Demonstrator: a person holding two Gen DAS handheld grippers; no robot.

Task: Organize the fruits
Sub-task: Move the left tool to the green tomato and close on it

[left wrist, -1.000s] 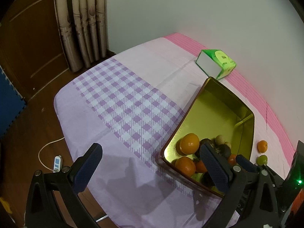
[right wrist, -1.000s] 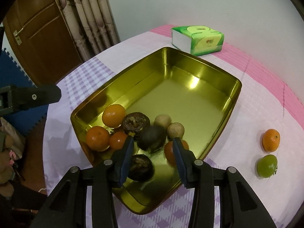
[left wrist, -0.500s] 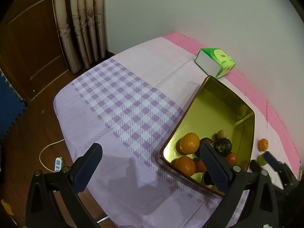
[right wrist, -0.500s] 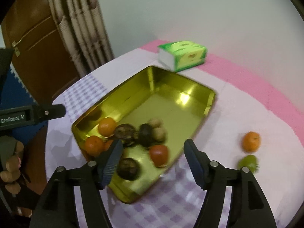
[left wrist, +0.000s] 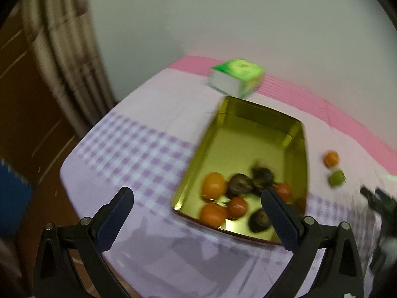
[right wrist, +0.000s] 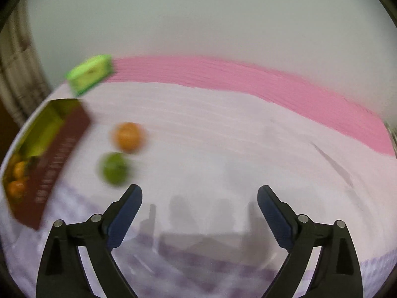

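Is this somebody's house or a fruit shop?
Most likely a room in a home: a table under a pink and purple checked tablecloth, long curtains beside a wooden door, and a green tissue pack behind a gold tin of fruit.

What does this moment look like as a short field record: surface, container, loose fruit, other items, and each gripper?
surface: tablecloth, lilac with purple checks and a pink band by the wall
container: gold tin, holding oranges and dark fruits at its near end
loose fruit: orange and green fruit on the cloth, outside the tin
other items: green tissue pack beyond the tin
left gripper: open, nothing between the jaws
right gripper: jaws opening, nothing between them, loose fruit ahead to its left
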